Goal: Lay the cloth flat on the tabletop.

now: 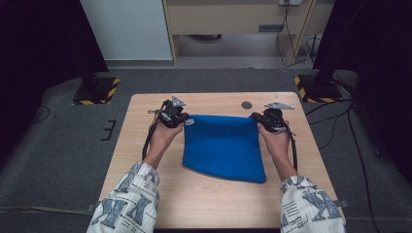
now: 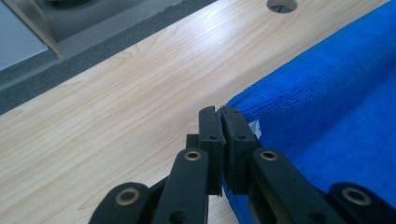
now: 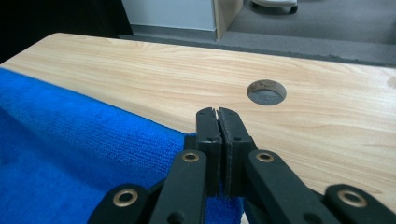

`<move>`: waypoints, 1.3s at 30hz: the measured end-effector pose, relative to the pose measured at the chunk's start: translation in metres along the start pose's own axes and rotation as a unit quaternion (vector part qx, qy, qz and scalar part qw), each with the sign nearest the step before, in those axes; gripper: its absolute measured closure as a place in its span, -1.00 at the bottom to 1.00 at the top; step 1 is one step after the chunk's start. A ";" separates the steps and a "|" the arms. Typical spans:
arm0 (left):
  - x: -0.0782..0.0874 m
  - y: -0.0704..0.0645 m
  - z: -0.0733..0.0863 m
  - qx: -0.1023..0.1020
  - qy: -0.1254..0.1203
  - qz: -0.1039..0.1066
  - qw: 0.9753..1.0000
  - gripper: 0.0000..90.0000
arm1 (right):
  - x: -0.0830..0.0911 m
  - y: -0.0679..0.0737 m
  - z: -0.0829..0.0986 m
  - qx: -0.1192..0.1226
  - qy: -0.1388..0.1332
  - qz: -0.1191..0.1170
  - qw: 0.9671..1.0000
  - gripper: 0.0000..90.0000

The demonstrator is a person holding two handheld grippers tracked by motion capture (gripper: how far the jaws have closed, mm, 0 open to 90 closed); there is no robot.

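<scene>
Cloth (image 1: pixel 224 148), blue and doubled over, lies mid-table (image 1: pixel 145 204) with its far edge pulled taut between two pinches. Left gripper (image 2: pixel 219 112) has its jaws clamped tight on the far left corner; right gripper (image 3: pixel 217 113) is closed just as hard on the far right corner. To fold cleanly, both corners should likely travel together at equal height, keeping that edge straight. Forearms reach in from the near side, hands level, wrists angled inward, near the cable hole (image 1: pixel 247 105).

Even overhead light, dark side edges, soft shadows, slightly blurry close-ups
</scene>
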State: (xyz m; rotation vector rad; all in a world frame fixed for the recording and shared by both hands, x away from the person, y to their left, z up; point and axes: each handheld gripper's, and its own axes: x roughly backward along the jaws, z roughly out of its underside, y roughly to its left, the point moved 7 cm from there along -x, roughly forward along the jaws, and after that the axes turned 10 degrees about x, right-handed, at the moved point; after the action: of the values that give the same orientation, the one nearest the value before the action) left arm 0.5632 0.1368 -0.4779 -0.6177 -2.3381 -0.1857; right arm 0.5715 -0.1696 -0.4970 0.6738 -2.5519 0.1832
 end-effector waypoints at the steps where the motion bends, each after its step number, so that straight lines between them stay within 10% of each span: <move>1: -0.002 0.001 0.000 0.003 -0.001 0.000 1.000 0.94 | -0.002 -0.001 0.001 -0.006 0.000 0.000 1.000 0.96; 7: -0.014 0.008 -0.001 0.010 -0.019 -0.011 1.000 0.89 | -0.015 -0.007 -0.002 -0.014 -0.005 0.004 1.000 0.79; 11: -0.015 0.017 -0.007 0.038 -0.051 -0.028 0.998 0.24 | -0.018 -0.022 -0.002 -0.034 -0.014 0.048 0.998 -0.07; 20: 0.015 0.014 -0.003 0.017 -0.061 -0.025 0.998 0.06 | 0.004 -0.004 0.002 0.005 0.001 0.017 1.000 -0.30; 33: 0.050 -0.011 0.044 0.007 -0.081 0.015 0.997 0.05 | 0.043 0.037 0.031 0.038 -0.005 -0.035 0.999 0.11; 39: 0.058 -0.016 0.083 0.036 -0.079 0.040 0.995 0.02 | 0.065 0.051 0.054 0.052 -0.004 -0.058 0.997 0.35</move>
State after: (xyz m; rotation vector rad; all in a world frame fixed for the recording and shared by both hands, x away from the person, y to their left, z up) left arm 0.4684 0.1691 -0.5008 -0.7112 -2.4539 -0.0162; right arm 0.4736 -0.1666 -0.5124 0.8603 -2.5166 0.2748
